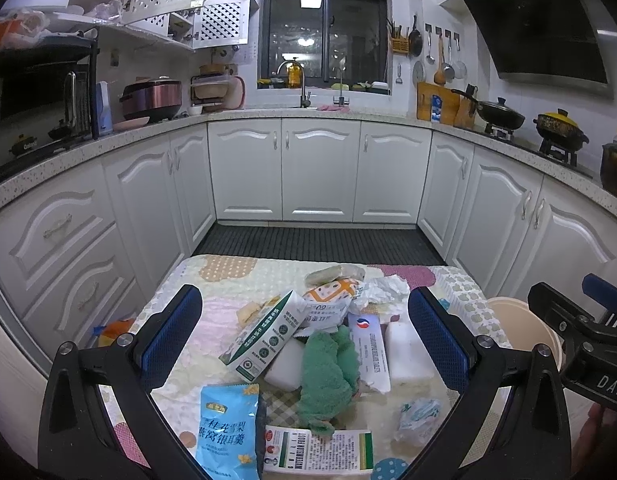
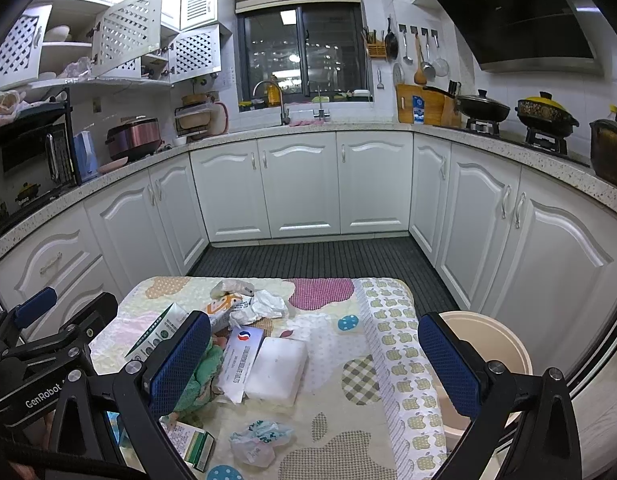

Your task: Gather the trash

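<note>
Trash sits piled mid-table on the patchwork tablecloth [image 2: 340, 408]: blue snack bag [image 1: 228, 428], green-and-white carton [image 1: 264, 336], green cloth [image 1: 328, 372], white foam block [image 2: 276, 372], long white wrapper [image 2: 240, 360], crumpled tissue [image 2: 264, 304], small crumpled plastic wrapper [image 2: 256, 440], flat printed box [image 1: 320, 450]. My left gripper [image 1: 304, 348] hovers over the pile, jaws wide apart, nothing between them. My right gripper [image 2: 314, 368] is also spread wide and empty, above the foam block side. Beige bucket [image 2: 496, 344] stands just beside the table's right edge. White kitchen cabinets [image 2: 300, 188] behind.
</note>
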`<state>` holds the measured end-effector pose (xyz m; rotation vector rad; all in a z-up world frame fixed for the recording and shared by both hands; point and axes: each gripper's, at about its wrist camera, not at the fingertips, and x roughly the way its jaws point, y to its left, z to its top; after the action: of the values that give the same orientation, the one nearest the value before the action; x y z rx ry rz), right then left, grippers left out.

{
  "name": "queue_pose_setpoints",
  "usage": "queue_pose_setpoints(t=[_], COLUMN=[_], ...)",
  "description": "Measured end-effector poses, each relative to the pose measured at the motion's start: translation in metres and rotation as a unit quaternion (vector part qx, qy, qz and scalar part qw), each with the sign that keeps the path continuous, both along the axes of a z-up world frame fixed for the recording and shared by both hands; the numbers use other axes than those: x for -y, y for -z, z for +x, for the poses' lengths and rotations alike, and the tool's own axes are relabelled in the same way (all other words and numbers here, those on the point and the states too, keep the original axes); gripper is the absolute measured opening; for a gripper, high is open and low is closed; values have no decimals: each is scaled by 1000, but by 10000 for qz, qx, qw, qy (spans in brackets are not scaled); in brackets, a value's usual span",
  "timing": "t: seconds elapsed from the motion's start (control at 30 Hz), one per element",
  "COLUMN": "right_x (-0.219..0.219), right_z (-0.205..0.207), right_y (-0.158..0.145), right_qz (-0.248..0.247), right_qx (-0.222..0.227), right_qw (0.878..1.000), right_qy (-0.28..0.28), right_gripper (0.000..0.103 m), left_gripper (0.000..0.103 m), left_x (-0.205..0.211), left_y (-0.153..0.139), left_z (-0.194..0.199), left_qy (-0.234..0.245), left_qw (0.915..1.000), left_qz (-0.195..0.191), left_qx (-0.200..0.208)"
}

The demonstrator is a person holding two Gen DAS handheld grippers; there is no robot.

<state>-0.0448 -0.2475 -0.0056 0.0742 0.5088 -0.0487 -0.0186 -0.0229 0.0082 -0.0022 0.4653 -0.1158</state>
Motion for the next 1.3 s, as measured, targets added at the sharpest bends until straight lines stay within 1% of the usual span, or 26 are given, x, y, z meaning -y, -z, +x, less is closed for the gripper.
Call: queue_pose_setpoints(t=[0.33, 0.73, 1.0, 1.13, 1.3], right_x=[-1, 3, 7, 9, 6], right_z=[3, 6, 7, 7, 9], right_y=[4, 8, 13, 14, 18], right_qz=[-41, 90, 125, 204, 93], right_qx=[-131, -288, -369, -325, -401], right_qw=[9999, 9995, 9992, 9993, 9991], right_qy=[2, -14, 30, 25, -41], right_gripper=[103, 103, 103, 103, 103], left_gripper=[103, 103, 103, 103, 103], left_x=[-3, -7, -10, -11, -17], left_y=[3, 11, 17, 20, 24], left_z=[3, 5, 8, 10, 15], left_qy=[-10, -106, -168, -201, -210], left_qw=[10000, 9999, 9996, 9994, 9991], left_qz=[-21, 11, 20, 23, 25], left_qx=[-56, -110, -221, -276, -376])
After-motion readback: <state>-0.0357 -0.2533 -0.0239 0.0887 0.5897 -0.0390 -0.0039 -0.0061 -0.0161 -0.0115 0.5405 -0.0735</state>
